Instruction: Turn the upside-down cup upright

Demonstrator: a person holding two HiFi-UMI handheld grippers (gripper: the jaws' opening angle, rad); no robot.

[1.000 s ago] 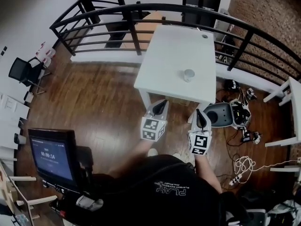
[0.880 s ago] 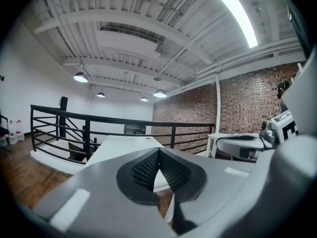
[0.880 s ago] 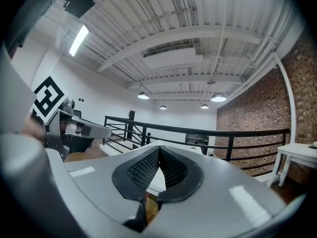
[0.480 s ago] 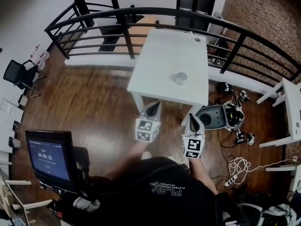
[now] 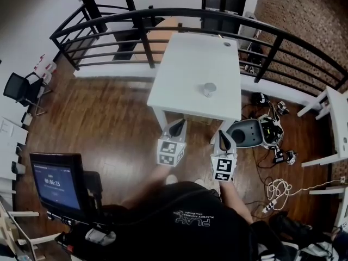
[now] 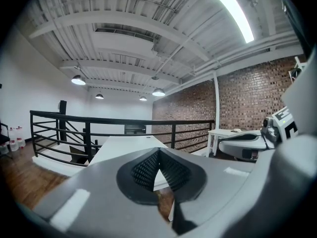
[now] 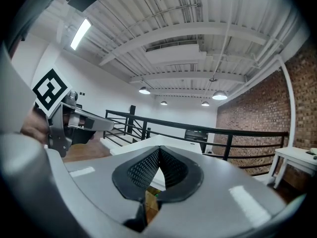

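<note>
A small pale cup [image 5: 209, 89] stands on the white table [image 5: 185, 69] near its front right part, seen in the head view. My left gripper [image 5: 179, 124] and my right gripper [image 5: 222, 137] hang side by side in front of the table's near edge, both well short of the cup. Each is shut with its tips meeting and nothing between them. In the left gripper view the left gripper [image 6: 158, 152] points level at the table top [image 6: 124, 145]; the cup is hidden there. The right gripper [image 7: 159, 150] likewise points at the table [image 7: 163, 142], with the cup hidden.
A black railing [image 5: 163, 15] runs behind the table. A grey device [image 5: 247, 132] and tangled cables [image 5: 280, 189] lie on the wood floor at the right. A monitor [image 5: 57, 181] stands at the lower left, an office chair [image 5: 22, 88] at the far left, another white table [image 5: 334, 124] at the right.
The whole view has shifted slightly, so table and cup sit a little higher and further left. Both grippers stay shut and hold the same places before the table.
</note>
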